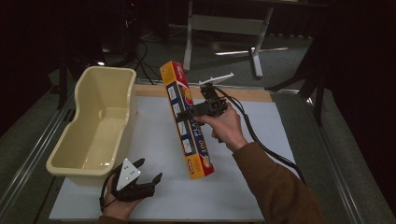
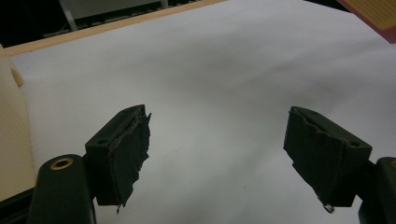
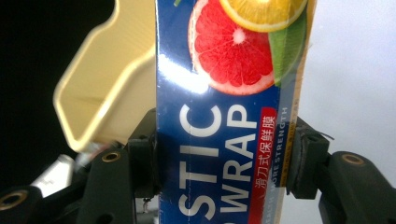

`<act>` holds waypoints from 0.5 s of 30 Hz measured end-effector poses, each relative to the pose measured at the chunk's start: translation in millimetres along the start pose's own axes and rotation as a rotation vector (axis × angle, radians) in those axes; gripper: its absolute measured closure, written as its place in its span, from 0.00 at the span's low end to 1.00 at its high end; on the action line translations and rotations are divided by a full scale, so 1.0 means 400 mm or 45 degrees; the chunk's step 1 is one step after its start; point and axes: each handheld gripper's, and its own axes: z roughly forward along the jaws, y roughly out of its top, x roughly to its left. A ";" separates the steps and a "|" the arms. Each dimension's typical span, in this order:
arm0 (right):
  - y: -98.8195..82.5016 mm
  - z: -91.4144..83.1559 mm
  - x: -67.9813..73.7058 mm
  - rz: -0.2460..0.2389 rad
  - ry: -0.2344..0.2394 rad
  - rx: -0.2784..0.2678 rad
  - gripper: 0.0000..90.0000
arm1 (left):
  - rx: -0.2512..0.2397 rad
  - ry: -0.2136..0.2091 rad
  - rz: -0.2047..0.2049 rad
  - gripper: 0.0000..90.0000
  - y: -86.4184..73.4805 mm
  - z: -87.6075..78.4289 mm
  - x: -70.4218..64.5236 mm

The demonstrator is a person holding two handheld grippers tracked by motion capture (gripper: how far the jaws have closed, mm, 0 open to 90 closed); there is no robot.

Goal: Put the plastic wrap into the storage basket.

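A long plastic wrap box (image 1: 187,121), blue with orange ends and citrus pictures, hangs tilted in the air over the white mat. My right gripper (image 1: 187,115) is shut on its middle; in the right gripper view the two jaws press both sides of the plastic wrap box (image 3: 219,116). My left gripper (image 1: 148,171) rests low near the mat's front left, jaws wide apart. In the left gripper view the left gripper (image 2: 217,158) has bare white mat between its worn pads (image 2: 133,149), and a corner of the box (image 2: 371,16) shows at top right.
A cream plastic tub (image 1: 95,126) stands at the left edge of the white mat (image 1: 261,135), also seen behind the box as the tub (image 3: 109,93). A wooden strip (image 1: 247,93) borders the mat's far side. White table legs (image 1: 224,28) stand on the floor beyond.
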 end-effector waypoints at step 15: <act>0.073 0.039 -0.022 0.203 0.152 -0.087 0.46 | -0.009 -0.003 -0.007 0.24 0.000 -0.001 0.003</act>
